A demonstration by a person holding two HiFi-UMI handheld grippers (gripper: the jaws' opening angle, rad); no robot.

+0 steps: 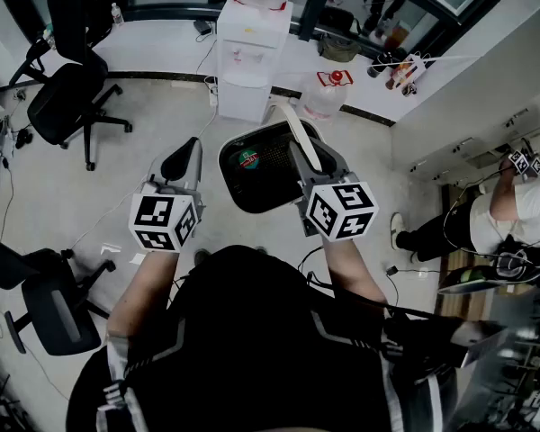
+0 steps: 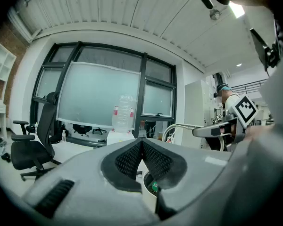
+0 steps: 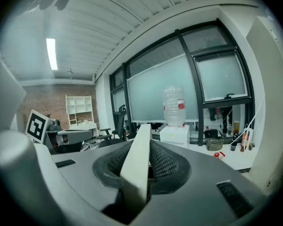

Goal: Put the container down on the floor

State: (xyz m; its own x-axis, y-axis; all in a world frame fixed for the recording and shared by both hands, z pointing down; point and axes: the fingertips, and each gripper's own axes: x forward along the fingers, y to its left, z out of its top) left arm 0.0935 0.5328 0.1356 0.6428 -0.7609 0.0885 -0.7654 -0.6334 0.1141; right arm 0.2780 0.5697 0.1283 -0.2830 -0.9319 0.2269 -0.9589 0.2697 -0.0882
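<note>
The container (image 1: 255, 176) is a round black bucket with a green label inside and a white strap handle (image 1: 302, 136). It hangs below my right gripper (image 1: 311, 158), which is shut on that handle. In the right gripper view the white handle (image 3: 136, 166) runs up between the pads, at the right gripper (image 3: 144, 144). My left gripper (image 1: 185, 157) stays to the left of the bucket, apart from it, shut and empty. In the left gripper view the left gripper (image 2: 141, 141) has its pads meeting, with the bucket's rim (image 2: 150, 191) just below.
A white water dispenser (image 1: 250, 48) stands on the floor straight ahead, beside a clear jug with a red cap (image 1: 329, 91). Black office chairs (image 1: 70, 99) are at the left, one nearer (image 1: 47, 306). Another person (image 1: 508, 210) sits at the right by a desk.
</note>
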